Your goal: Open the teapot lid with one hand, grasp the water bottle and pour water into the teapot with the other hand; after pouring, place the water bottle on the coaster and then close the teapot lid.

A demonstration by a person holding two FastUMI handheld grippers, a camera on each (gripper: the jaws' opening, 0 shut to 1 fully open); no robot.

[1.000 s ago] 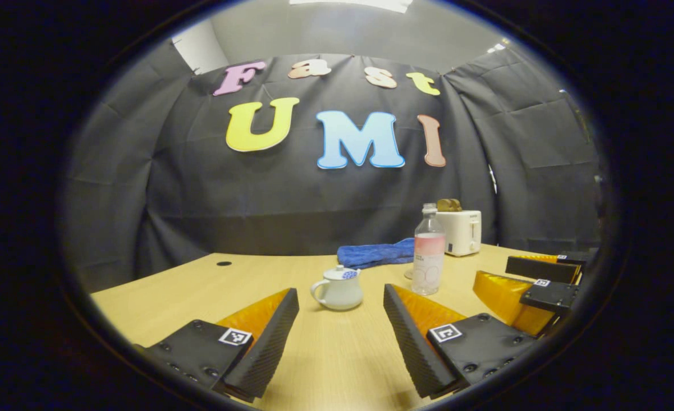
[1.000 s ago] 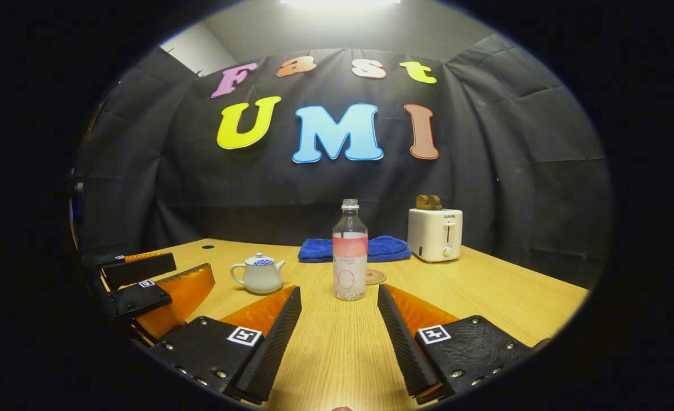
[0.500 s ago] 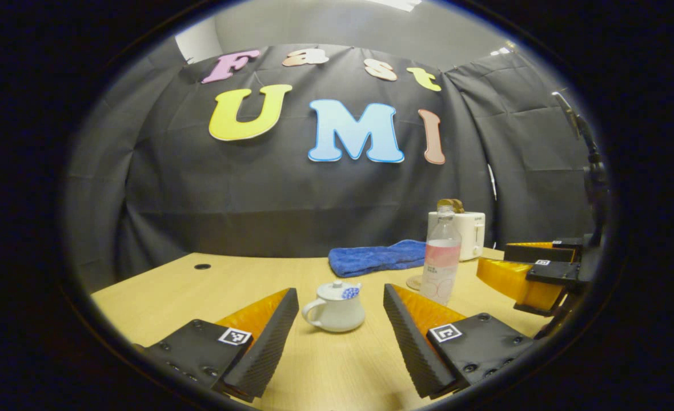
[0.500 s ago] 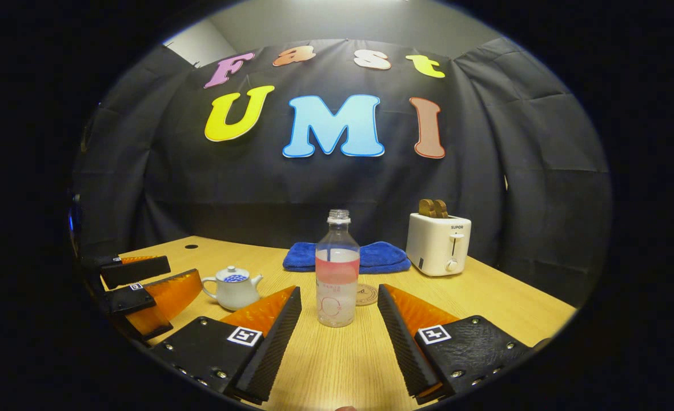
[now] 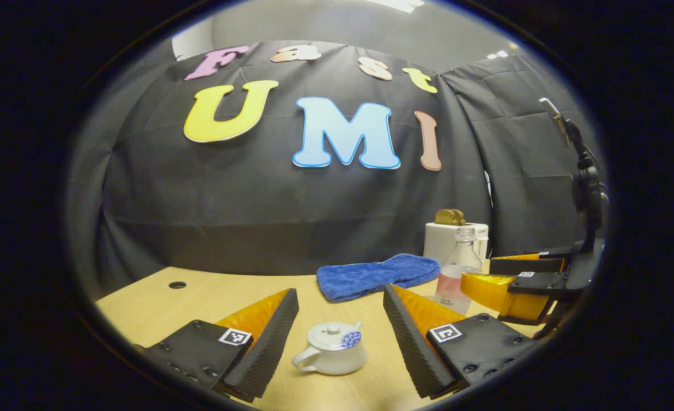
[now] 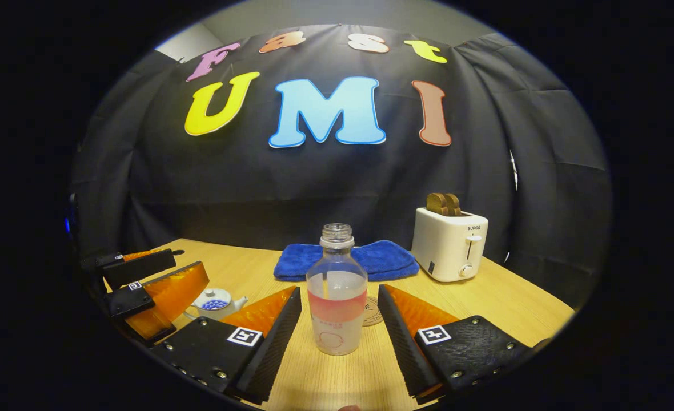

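Both cameras sit low over the table [image 6: 502, 297], facing the black back wall. The left gripper view looks closely down on the teapot [image 5: 331, 355]; the right gripper view faces the water bottle [image 6: 337, 291] closely. Both views share teapot, bottle, blue towel [image 5: 374, 275] and toaster [image 6: 450, 242].

White teapot [image 5: 330, 356], blue dot pattern on lid [image 5: 349, 341]. Clear water bottle [image 6: 336, 291] w/ pink-and-white label. Blue towel [image 6: 348, 260] behind bottle; cream-white toaster [image 6: 450, 244] w/ brown toast. Light wood-grain tabletop [image 6: 502, 297]; brown coaster [image 6: 372, 311].
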